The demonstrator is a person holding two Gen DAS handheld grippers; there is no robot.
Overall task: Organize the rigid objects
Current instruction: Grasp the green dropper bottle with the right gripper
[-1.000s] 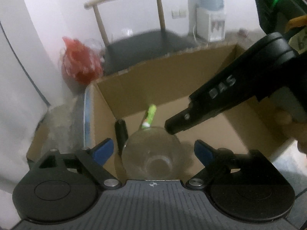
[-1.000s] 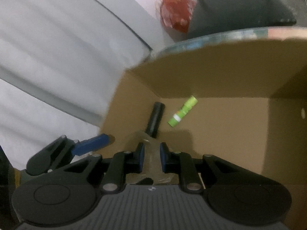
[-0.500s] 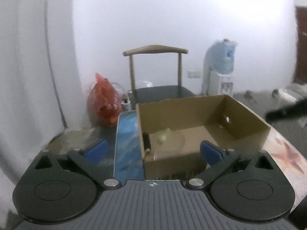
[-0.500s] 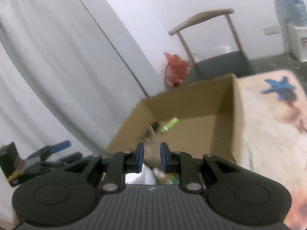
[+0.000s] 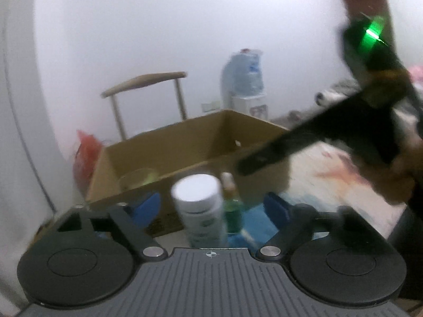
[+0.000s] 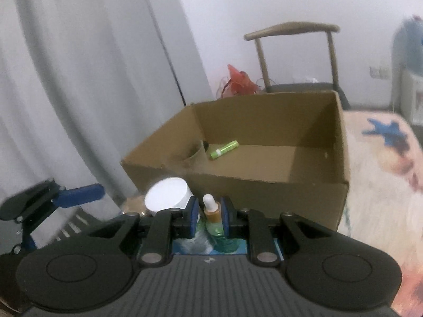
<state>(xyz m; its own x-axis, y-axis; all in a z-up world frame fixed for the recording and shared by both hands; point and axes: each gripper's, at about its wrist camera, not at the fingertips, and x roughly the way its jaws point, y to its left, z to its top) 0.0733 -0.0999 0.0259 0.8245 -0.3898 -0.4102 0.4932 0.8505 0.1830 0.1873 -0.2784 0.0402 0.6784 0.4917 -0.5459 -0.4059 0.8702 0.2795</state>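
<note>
Right wrist view: our right gripper [image 6: 209, 218] has its narrow jaws around the dropper bottle [image 6: 212, 218], apparently pinching it.
Our left gripper [image 5: 211, 207], jaws wide apart and lately narrowing, straddles the white-lidded jar [image 5: 197, 203] untouched; closing crooked could topple it against the bottle just right.

Two cameras, each riding on a gripper

Both look forward and a bit down, close to the cardboard box [image 5: 185, 142] [image 6: 264, 185]; both also see the white jar [image 5: 197, 192] [image 6: 168, 196] and the chair [image 5: 148, 84] [image 6: 293, 30].
</note>
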